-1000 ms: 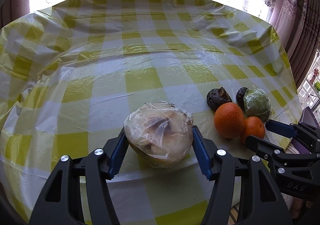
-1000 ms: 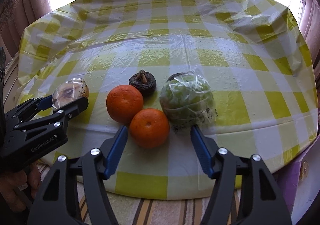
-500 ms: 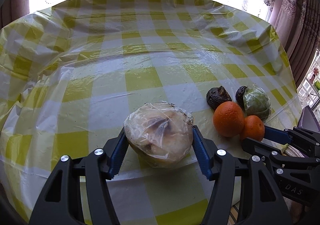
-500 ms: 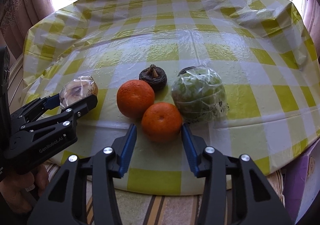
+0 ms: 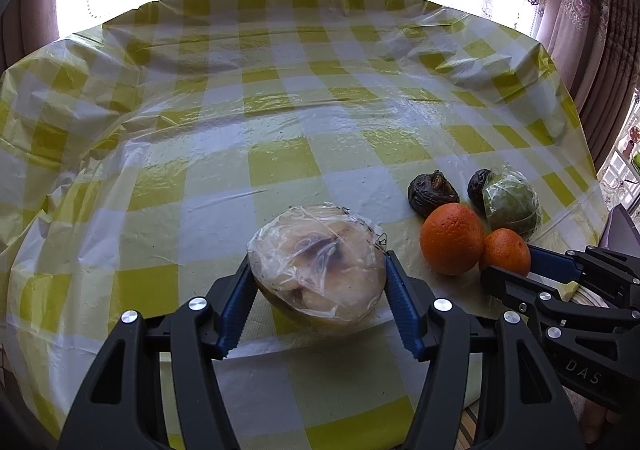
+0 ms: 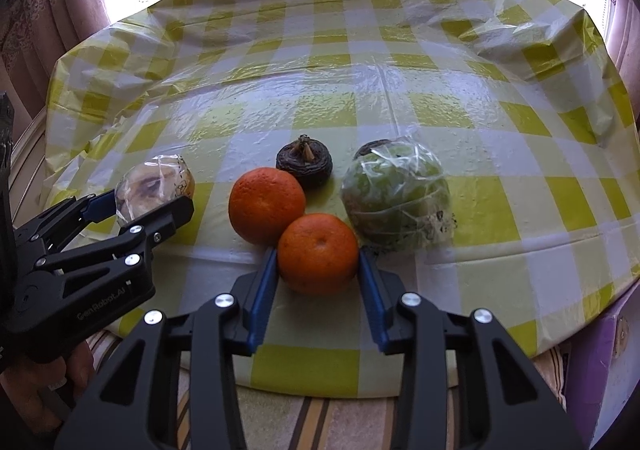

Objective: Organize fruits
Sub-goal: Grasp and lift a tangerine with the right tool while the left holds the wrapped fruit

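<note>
We see our right gripper has moved forward since a second ago: its blue pads, then short of the fruit and spread wider, now press both sides of the small round orange tangerine on the yellow-and-white checked plastic tablecloth. It touches the larger orange, with the plastic-wrapped green fruit and a dark wrinkled fruit behind. Our left gripper is unchanged, jaws clamped on the film-wrapped pale brownish fruit near the table's front edge.
</note>
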Demonstrator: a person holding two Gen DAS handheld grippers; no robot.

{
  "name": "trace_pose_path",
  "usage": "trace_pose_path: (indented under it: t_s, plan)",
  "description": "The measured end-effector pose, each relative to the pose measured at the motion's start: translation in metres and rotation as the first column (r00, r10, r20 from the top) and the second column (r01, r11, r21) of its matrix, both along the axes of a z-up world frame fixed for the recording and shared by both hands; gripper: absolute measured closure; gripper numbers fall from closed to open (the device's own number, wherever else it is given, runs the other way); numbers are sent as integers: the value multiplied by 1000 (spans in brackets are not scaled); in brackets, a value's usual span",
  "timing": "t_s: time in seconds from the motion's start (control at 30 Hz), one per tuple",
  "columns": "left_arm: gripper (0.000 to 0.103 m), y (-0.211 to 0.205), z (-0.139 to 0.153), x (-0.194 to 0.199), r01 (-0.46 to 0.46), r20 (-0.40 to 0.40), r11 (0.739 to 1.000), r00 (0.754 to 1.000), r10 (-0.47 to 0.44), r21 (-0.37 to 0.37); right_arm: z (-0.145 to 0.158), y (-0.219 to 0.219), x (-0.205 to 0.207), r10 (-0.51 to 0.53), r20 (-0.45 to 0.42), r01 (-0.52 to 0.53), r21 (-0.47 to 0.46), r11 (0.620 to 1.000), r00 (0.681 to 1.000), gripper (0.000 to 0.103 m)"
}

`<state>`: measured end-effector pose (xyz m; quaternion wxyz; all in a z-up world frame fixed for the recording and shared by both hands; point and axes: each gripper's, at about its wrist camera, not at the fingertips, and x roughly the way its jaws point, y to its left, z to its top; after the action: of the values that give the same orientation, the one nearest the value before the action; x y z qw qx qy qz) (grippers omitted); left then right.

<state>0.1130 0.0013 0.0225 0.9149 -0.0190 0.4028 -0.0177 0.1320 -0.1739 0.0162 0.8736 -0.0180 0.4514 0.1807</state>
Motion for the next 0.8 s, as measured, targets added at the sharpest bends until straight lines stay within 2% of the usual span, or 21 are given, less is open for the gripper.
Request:
trace_pose_path:
  t_s: [0.43, 0.8]
  plan:
    - [43, -30, 24, -12, 38, 38, 998, 998, -40, 52, 17, -41, -16, -38, 17, 37, 65, 997, 999, 63]
    - [43, -85, 40, -16, 132, 54, 986, 989, -138, 104, 32, -104, -28, -107, 31, 103, 129, 986, 994, 63]
